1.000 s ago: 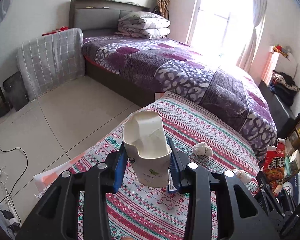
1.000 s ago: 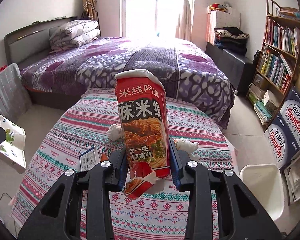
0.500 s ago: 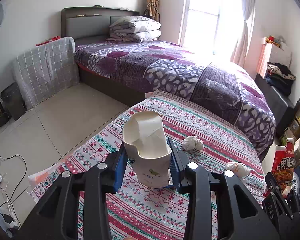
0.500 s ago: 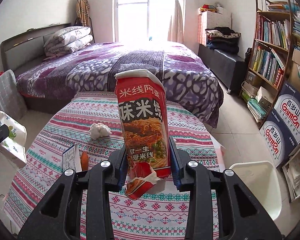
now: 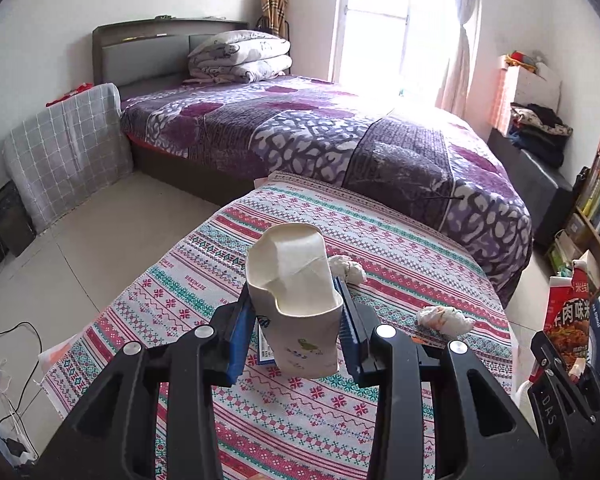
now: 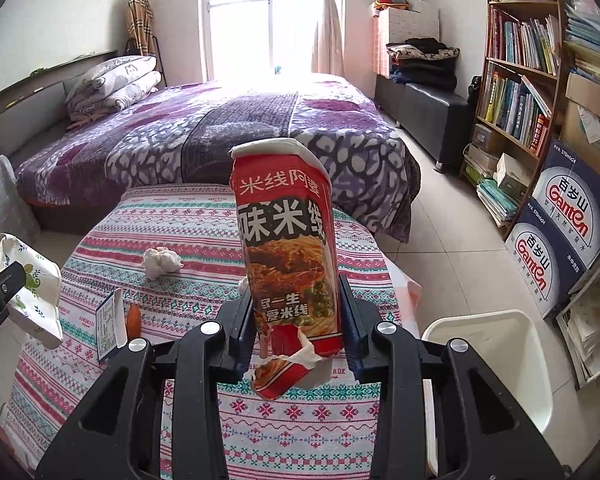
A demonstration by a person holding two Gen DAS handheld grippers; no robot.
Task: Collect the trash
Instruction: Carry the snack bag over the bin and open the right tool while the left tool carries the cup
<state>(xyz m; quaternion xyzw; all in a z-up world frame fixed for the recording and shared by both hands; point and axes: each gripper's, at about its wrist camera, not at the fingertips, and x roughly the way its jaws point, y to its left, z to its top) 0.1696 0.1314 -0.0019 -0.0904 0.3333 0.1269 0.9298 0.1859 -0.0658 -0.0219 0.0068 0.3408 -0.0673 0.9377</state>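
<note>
Your left gripper [image 5: 296, 330] pinches the crushed paper cup [image 5: 296, 300] over the patterned table [image 5: 400, 248]; since a second ago the view has slid sideways, the tissue wad [image 5: 347, 268] now at one o'clock. Your right gripper [image 6: 296, 326] clamps the torn red noodle carton [image 6: 286, 248], and the white bin [image 6: 488, 364] has grown larger at four o'clock.

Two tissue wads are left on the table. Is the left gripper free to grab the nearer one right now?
Probably not: the left gripper is shut on a crushed paper cup, so the tissue wad beyond must wait, though nothing else blocks it.
</note>
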